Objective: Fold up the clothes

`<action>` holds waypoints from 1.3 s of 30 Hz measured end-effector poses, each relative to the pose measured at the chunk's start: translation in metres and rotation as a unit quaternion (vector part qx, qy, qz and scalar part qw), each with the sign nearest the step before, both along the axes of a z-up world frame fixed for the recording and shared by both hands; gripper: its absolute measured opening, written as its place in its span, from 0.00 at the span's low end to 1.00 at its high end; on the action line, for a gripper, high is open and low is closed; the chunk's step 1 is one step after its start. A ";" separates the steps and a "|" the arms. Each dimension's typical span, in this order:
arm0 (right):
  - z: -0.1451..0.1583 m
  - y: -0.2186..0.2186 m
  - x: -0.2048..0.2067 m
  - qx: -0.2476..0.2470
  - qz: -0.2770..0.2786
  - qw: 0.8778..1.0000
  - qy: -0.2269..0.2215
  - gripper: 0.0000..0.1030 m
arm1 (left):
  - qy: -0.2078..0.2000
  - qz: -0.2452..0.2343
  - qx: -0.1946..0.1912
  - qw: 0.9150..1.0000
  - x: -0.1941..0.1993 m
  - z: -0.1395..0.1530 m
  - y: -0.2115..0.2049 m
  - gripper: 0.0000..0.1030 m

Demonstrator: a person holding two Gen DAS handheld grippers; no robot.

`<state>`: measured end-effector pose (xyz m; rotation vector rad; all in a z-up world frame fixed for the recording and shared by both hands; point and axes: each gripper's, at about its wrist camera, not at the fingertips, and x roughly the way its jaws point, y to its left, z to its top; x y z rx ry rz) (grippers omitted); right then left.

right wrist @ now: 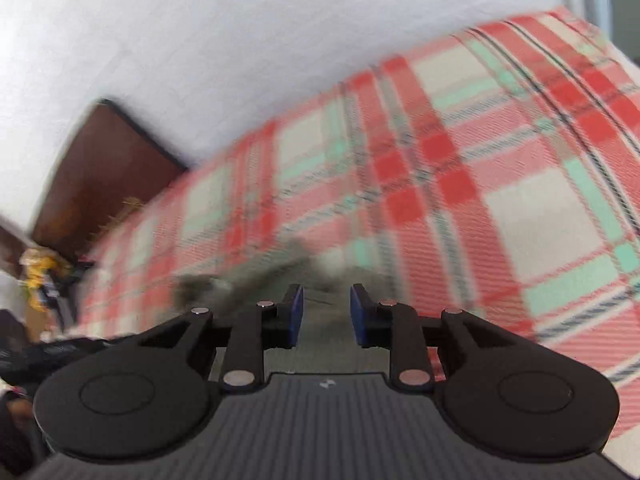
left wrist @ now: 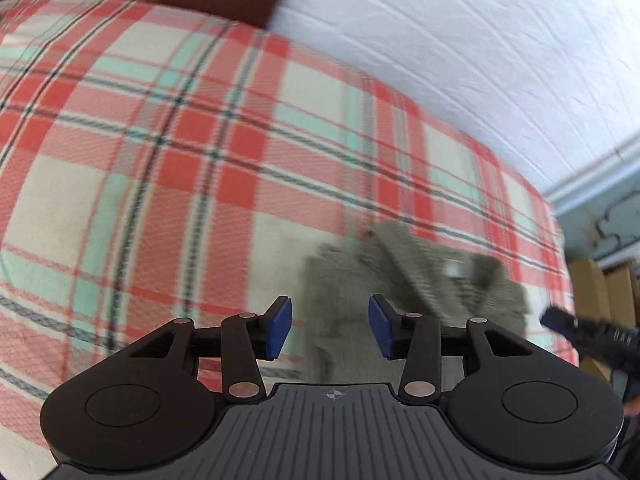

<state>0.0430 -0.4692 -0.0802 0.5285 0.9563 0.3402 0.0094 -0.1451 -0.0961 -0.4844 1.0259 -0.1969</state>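
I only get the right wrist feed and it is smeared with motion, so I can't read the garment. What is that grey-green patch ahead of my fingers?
Observer: On the left wrist view it is an olive-grey knit garment lying on the plaid blanket, with a small pale tag near its upper edge.
Operator: Is the left gripper holding any of it?
Observer: No. The left gripper is open, nothing between its blue pads, the garment's left part showing beyond the gap.
Operator: Can you see my gripper from there?
Observer: Yes, the right gripper shows blurred at the frame's right edge, beside the garment's right side.

Rumpled olive-grey garment (left wrist: 416, 280) on plaid bedcover (left wrist: 180, 140)
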 end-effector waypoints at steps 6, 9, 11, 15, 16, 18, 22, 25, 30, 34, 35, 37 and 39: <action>0.014 0.024 0.018 0.053 -0.001 0.998 0.018 0.33 | -0.047 -0.074 0.002 0.996 0.001 0.027 -0.047 0.59; 0.013 0.035 0.019 0.038 -0.003 0.998 0.042 0.35 | -0.054 -0.098 0.007 0.994 0.003 0.029 -0.065 0.61; 0.008 0.042 0.020 0.026 0.003 0.998 0.054 0.35 | -0.054 -0.110 0.010 0.992 0.004 0.027 -0.075 0.61; -0.007 0.052 0.017 0.007 0.027 0.997 0.072 0.03 | -0.049 -0.118 0.014 0.992 0.005 0.023 -0.078 0.61; -0.010 0.054 0.014 -0.007 0.033 0.997 0.075 0.03 | -0.048 -0.120 0.015 0.991 0.006 0.023 -0.079 0.61; -0.018 0.055 0.008 -0.025 0.043 0.995 0.084 0.03 | -0.044 -0.129 0.017 0.991 0.009 0.022 -0.082 0.61; -0.035 0.062 0.001 -0.064 0.064 0.992 0.088 0.03 | -0.031 -0.160 0.035 0.986 0.013 0.016 -0.097 0.61; -0.041 0.063 0.001 -0.060 0.065 0.993 0.083 0.04 | -0.035 -0.184 0.061 0.980 0.016 0.013 -0.115 0.61; -0.036 0.051 -0.008 -0.048 0.056 0.995 0.069 0.05 | -0.044 -0.227 0.082 0.970 0.025 0.010 -0.140 0.61; -0.035 0.041 -0.008 -0.046 0.043 0.996 0.070 0.05 | 0.000 -0.242 0.093 0.966 0.040 -0.017 -0.148 0.49; -0.034 0.039 -0.007 -0.046 0.039 0.996 0.071 0.06 | 0.003 -0.237 0.091 0.967 0.041 -0.019 -0.146 0.44; -0.027 0.032 -0.006 -0.046 0.028 0.997 0.063 0.07 | 0.002 -0.227 0.080 0.971 0.039 -0.018 -0.141 0.30; -0.015 0.023 -0.004 -0.045 0.011 0.998 0.043 0.07 | -0.002 -0.222 0.080 0.972 0.037 -0.015 -0.138 0.20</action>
